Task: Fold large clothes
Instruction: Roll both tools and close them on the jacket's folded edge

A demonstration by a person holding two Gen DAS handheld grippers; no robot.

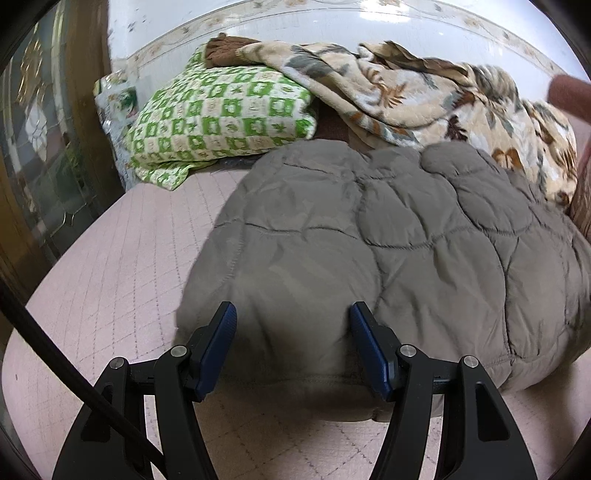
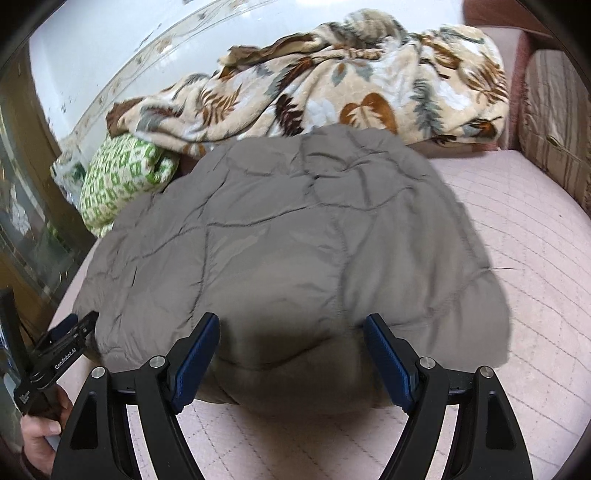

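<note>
Grey-brown quilted puffy garment (image 1: 388,236) lies folded on pink quilted bed (image 1: 110,277), 12 o'clock of both grippers. Left gripper (image 1: 291,314) and right gripper (image 2: 291,325) fingers open, empty. You risk shallow pinch; slippery padding may spring open.

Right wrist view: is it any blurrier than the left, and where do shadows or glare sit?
Right wrist view: grey quilted jacket smeared along its right edge; dark shadow between the fingers. Left wrist view: sharper, with a softer shadow; glare on the white wall. Both bend heavily at the rim.
</note>
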